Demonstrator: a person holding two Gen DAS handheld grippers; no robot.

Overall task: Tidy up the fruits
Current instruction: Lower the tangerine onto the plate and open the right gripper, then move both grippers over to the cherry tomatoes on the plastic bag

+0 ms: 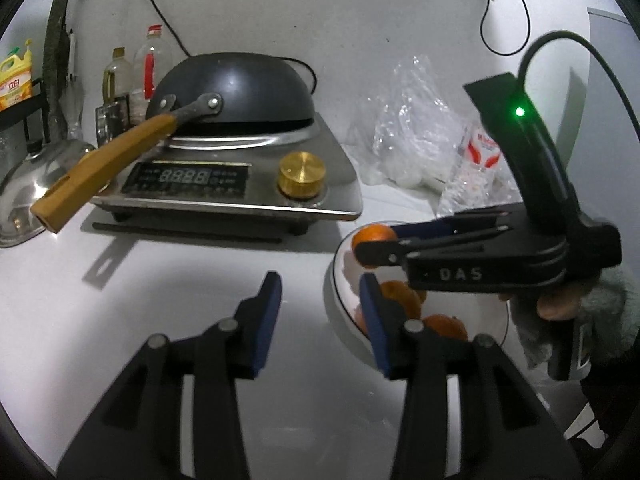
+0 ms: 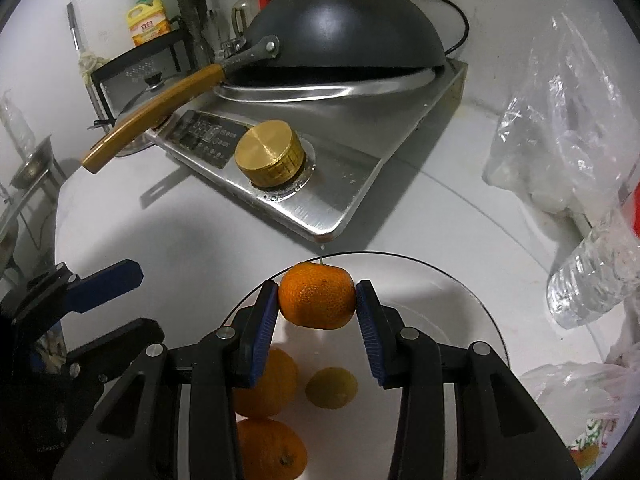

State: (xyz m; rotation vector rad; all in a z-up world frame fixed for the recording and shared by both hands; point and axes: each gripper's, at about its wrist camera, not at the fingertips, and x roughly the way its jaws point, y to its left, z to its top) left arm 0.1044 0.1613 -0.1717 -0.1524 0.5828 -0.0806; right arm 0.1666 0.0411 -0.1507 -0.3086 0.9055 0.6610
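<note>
Right claw (image 2: pixel 317 300) pinching an orange (image 2: pixel 317 295) above the plate (image 2: pixel 460 304). Left claw (image 1: pixel 320 320) spread wide, holding nothing, beside the plate. Three oranges (image 2: pixel 331 387) on the plate, partly hidden behind claw fingers.

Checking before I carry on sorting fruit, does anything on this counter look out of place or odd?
Yes: the black wok sits upside down on the cooker, its wooden handle jutting over the counter. The right gripper holds a tangerine over the plate normally.

Black tools (image 2: pixel 317 300) with blue pads (image 2: pixel 370 324), silver screws.
</note>
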